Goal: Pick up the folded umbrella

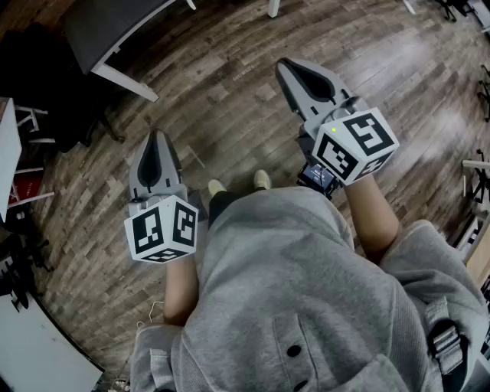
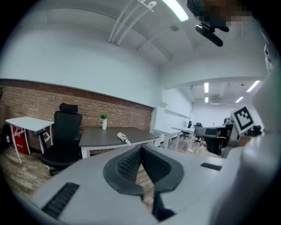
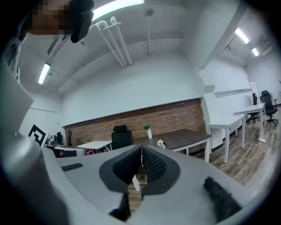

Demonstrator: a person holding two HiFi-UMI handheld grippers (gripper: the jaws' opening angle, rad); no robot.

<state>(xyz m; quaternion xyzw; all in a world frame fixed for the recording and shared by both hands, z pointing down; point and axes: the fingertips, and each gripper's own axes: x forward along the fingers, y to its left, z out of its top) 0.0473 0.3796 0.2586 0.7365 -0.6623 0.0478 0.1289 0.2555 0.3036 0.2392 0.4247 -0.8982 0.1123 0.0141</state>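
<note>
— Where is the folded umbrella [image 2: 123, 138]?

— It lies on the dark worktop [image 2: 99, 138] in front of the brick wall [image 2: 39, 103], close to the front edge and well apart from both grippers. The left gripper view shows it lengthwise, pale with a dark band. In the right gripper view it is a small white-and-black lump, nearly end-on and too small to read further.

— And from the head view?

— That looks down on the wooden floor [image 1: 230, 99], the person's grey sweatshirt [image 1: 291, 268] and two shoe tips [image 1: 217, 186]. A dark tabletop [image 1: 107, 23] is cut off at the upper left; I cannot tell whether it is the same worktop. The umbrella shows only in the gripper views.

— The grippers?

— The left gripper [image 2: 141, 148] has its jaws closed tip to tip with nothing between them; floor shows through the hollow lower down. The right gripper [image 3: 141, 148] is likewise pressed together and empty. Both are held out over the floor.

— Anything else only those views give?

— A small potted plant [image 2: 104, 121] stands on the worktop behind the umbrella. A black office chair [image 2: 66, 136] is left of it, with a white desk [image 2: 26, 122] beyond. The right gripper's marker cube [image 2: 243, 117] is at the left gripper view's right edge.
</note>
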